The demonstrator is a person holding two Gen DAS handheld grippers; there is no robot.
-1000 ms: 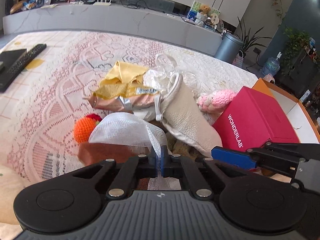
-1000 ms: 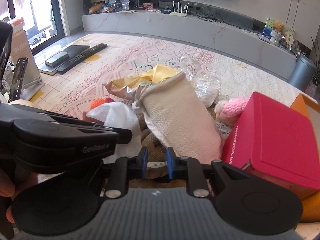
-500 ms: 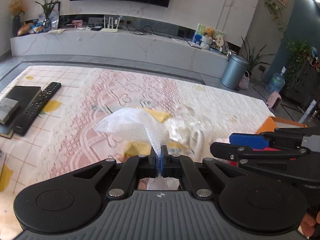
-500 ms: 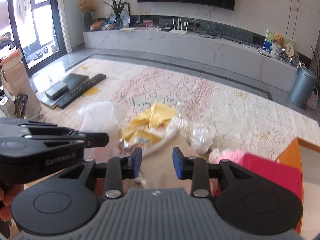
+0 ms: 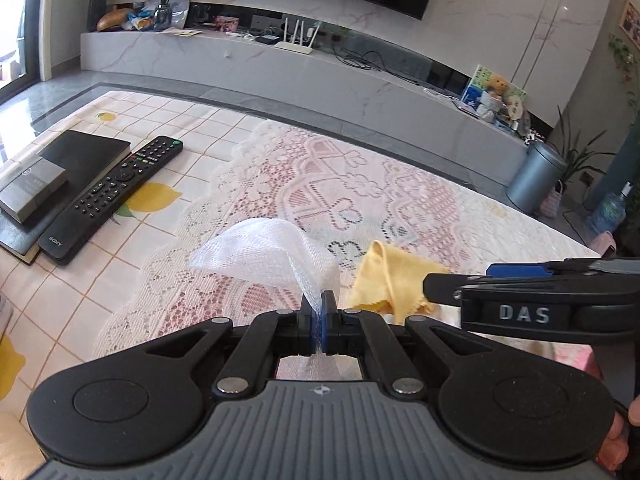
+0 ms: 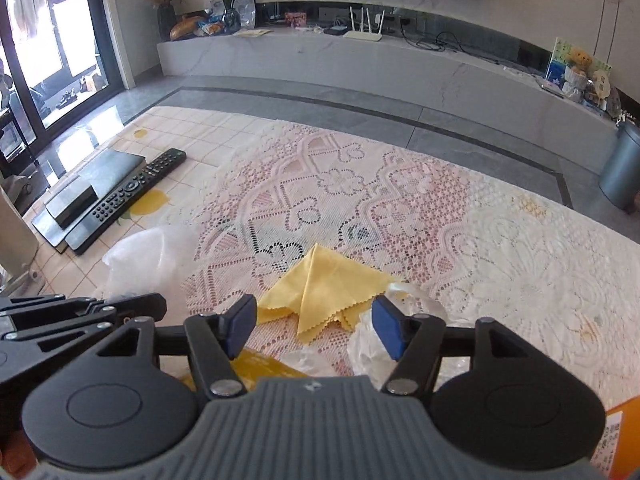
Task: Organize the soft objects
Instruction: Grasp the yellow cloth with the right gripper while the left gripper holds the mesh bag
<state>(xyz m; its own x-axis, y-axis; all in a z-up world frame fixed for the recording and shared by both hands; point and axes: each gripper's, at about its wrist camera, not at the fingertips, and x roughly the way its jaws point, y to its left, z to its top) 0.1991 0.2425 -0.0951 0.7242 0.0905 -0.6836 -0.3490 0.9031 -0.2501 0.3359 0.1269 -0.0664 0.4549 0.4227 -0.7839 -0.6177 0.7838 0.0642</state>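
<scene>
My left gripper (image 5: 319, 312) is shut on a white mesh bag (image 5: 264, 252) and holds it up above the lace tablecloth (image 5: 360, 192). The bag also shows in the right wrist view (image 6: 152, 252), beside the left gripper's body. My right gripper (image 6: 314, 326) is open and empty, raised over a yellow cloth (image 6: 324, 284). The yellow cloth also shows in the left wrist view (image 5: 390, 278), partly behind my right gripper (image 5: 516, 280). Clear crumpled plastic bags (image 6: 384, 344) lie under the right finger. The rest of the pile is hidden below both grippers.
A black remote (image 5: 112, 196) and a black book with a small grey box (image 5: 32, 186) lie at the table's left. An orange box corner (image 6: 616, 436) sits at the lower right. A grey bin (image 5: 534, 178) stands on the floor beyond the table.
Both grippers have risen and tilted up, so the pile has dropped out of view. The left gripper still holds the mesh bag. The right gripper has opened wide.
</scene>
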